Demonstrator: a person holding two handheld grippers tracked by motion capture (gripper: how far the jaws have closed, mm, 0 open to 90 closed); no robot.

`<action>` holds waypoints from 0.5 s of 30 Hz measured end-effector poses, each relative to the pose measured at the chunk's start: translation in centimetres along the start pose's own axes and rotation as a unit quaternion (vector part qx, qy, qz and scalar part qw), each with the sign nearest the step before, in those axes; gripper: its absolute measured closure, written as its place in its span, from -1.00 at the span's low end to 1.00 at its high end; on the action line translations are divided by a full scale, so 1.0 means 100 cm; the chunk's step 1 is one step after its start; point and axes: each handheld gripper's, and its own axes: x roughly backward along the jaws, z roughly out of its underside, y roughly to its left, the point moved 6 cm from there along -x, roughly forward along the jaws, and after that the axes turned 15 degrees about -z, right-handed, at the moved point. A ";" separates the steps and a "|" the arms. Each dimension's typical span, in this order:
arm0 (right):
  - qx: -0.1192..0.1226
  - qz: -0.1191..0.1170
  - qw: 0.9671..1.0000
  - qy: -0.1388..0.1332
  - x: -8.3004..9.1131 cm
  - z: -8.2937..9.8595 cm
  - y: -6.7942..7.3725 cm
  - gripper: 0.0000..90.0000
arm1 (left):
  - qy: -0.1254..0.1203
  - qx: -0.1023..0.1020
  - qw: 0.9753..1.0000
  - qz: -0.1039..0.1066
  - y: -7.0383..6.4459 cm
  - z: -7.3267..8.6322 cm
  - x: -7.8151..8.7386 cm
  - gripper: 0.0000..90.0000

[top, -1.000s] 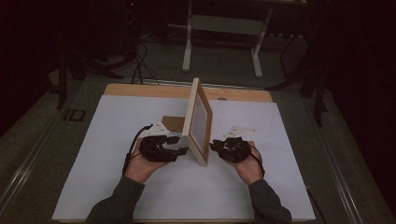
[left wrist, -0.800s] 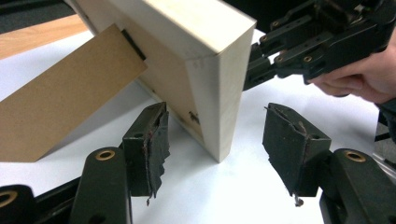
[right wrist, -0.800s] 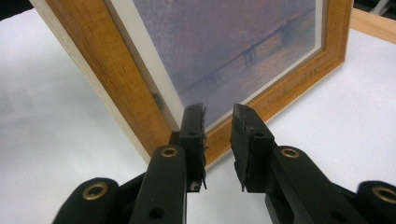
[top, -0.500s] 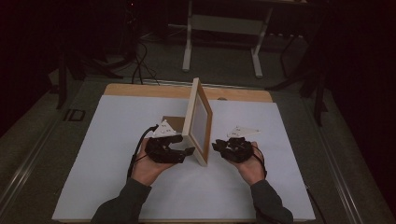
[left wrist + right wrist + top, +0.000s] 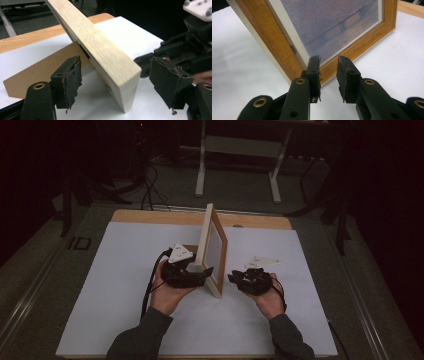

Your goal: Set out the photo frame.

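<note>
A wooden picture frame [image 5: 212, 247] stands upright near the middle of the white tabletop [image 5: 115, 270]. The left gripper [image 5: 192, 272] touches its back; the right gripper [image 5: 239, 279] sits just beside its front.

Picture frame [image 5: 214, 247] upright on the table [image 5: 125, 265], between left gripper [image 5: 202, 272] and right gripper [image 5: 235, 279].

Both forearms reach in from the table's near edge. The left gripper [image 5: 207, 271] gapes wide. The right gripper [image 5: 233, 277] stands narrowly parted.
</note>
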 end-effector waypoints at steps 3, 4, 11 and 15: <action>-0.003 -0.002 1.000 -0.002 0.000 0.001 0.000 0.58 | 0.008 0.008 1.000 -0.008 -0.001 -0.001 -0.006 -0.27; -0.004 -0.002 1.000 -0.002 0.000 0.001 0.000 0.58 | 0.012 0.010 1.000 -0.008 -0.002 0.000 -0.008 -0.24; -0.008 -0.003 1.000 -0.003 0.001 0.002 -0.001 0.58 | 0.018 0.033 0.999 -0.010 -0.007 -0.002 -0.016 -0.13; -0.012 -0.003 1.000 -0.005 0.002 0.004 -0.002 0.57 | 0.023 0.046 0.999 -0.019 -0.007 -0.002 -0.018 -0.03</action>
